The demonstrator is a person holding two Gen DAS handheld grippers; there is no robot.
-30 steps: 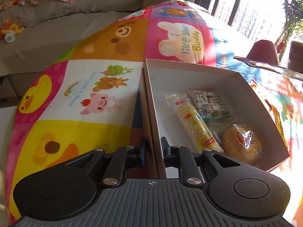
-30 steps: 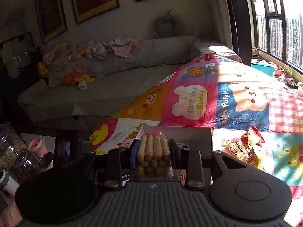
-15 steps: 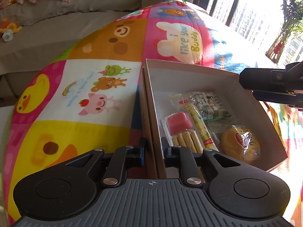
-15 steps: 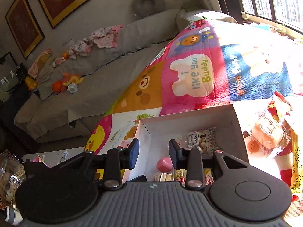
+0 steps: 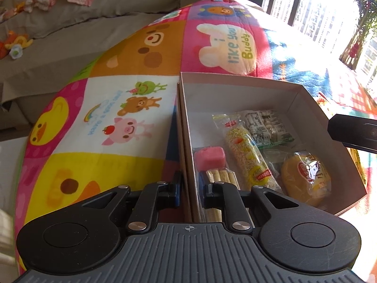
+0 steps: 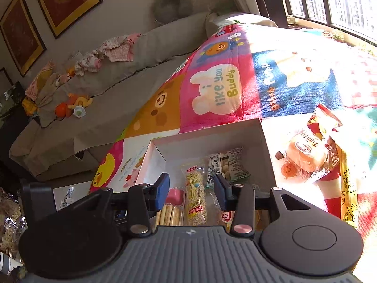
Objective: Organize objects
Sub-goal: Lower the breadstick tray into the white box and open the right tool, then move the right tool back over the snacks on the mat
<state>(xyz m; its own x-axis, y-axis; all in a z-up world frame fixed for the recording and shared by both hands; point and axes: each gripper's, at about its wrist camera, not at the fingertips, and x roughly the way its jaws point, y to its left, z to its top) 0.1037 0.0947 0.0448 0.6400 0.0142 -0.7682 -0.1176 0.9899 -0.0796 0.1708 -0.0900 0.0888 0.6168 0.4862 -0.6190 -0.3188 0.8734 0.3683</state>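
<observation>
A shallow white cardboard box [image 5: 235, 87] lies on the colourful cartoon mat. My left gripper [image 5: 189, 184] is shut on the box's near left wall, one finger on each side of it. Inside lie a biscuit-stick pack with a pink dip cup [image 5: 212, 158], a long puffed-rice bar [image 5: 247, 155], a white-and-green packet [image 5: 266, 127] and a wrapped yellow bun [image 5: 304, 176]. My right gripper [image 6: 192, 186] hovers over the near end of the box [image 6: 212, 139]. Its jaws are opening with nothing between them. The biscuit-stick pack [image 6: 172, 210] lies below it.
Loose snacks sit on the mat right of the box: a wrapped bun [image 6: 306, 151] and a long yellow packet [image 6: 348, 188]. A grey sofa [image 6: 106, 89] with toys and clothes runs behind. Glass jars [image 6: 9, 214] stand at the far left.
My right gripper let go of the biscuit-stick pack, which now lies in the box beside the rice bar. That gripper has sunk and its jaws stand wider. The left gripper has kept still.
</observation>
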